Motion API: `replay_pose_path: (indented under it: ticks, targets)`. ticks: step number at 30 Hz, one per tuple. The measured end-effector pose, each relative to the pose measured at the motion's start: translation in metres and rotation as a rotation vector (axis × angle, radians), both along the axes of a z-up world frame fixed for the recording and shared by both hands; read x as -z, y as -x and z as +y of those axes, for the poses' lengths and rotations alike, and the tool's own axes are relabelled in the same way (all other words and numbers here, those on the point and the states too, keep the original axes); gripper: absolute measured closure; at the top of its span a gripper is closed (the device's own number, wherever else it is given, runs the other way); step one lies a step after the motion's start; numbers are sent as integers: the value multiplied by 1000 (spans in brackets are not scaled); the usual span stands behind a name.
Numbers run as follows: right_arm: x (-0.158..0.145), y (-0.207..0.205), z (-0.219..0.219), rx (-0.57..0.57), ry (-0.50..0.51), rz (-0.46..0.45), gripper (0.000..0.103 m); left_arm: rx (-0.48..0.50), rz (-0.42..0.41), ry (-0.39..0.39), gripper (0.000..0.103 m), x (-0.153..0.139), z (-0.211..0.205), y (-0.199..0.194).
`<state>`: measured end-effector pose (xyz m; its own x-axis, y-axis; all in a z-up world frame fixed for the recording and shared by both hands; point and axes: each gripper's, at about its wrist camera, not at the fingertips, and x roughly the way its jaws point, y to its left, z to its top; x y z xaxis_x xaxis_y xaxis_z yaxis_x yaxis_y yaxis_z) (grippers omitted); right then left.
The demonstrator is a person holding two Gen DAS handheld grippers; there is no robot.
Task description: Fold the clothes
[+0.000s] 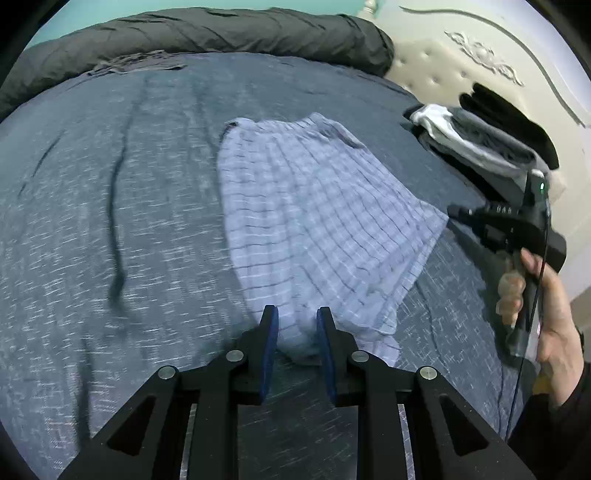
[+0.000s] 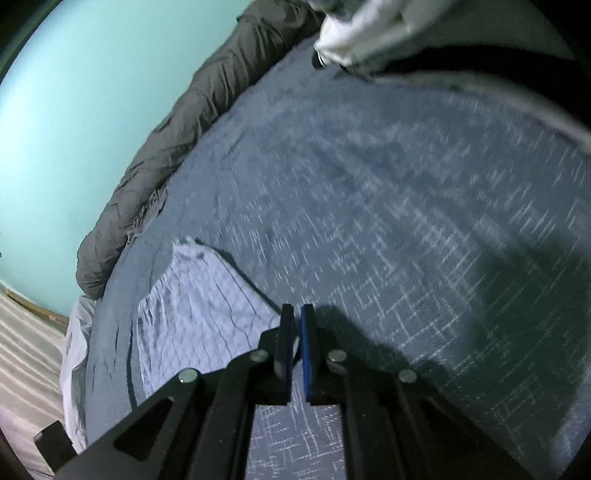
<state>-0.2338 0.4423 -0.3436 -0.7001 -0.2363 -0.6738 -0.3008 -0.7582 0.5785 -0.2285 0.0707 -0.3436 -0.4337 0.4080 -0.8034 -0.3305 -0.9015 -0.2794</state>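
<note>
We see the left gripper (image 1: 296, 325) with jaws spread over the plaid shorts' (image 1: 314, 206) near edge on the bedspread (image 1: 110, 221) — right gripper (image 2: 298, 325) jaws nearly together, pinching nothing visible.

Garment spread mid-bed, clothing stacked at the headboard

A checked garment (image 1: 317, 221) lies on the bedspread (image 1: 110, 203), its near edge between the left gripper (image 1: 295, 325) fingers. A rolled duvet (image 1: 221, 33) runs along the bed's far side. A clothes pile (image 1: 480, 140) sits right, against the headboard (image 1: 480, 48); the right gripper (image 2: 297, 325) sits at the garment's right edge.
</note>
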Motion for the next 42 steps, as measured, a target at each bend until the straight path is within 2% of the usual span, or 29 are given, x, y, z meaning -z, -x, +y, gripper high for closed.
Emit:
replay_pose_path:
  ticks: [8,16,19,21,23,24,32,42]
  targets:
    - [3,4,0,-7,21,3,99,130,-36,79,80,9,26,-13]
    - [-4,2,-3,-7,44,38,99,44,9,77,80,0,8,-10]
    - [-15,6,-20,-79,40,51,99,8,-3,75,80,4,2,-6]
    - [-18,8,-37,-140,54,45,93,-3,0,70,80,4,-1,-7]
    - [-16,10,-54,-194,91,27,75,-5,15,73,80,3,-2,-10]
    - [-15,10,-63,-219,109,16,73,-10,21,78,80,2,-4,-11]
    - [-13,-7,-142,-423,208,-58,73,-58,46,101,80,2,-27,-23]
    - [3,-16,-187,-471,199,-134,73,-87,60,83,80,-3,-52,-39]
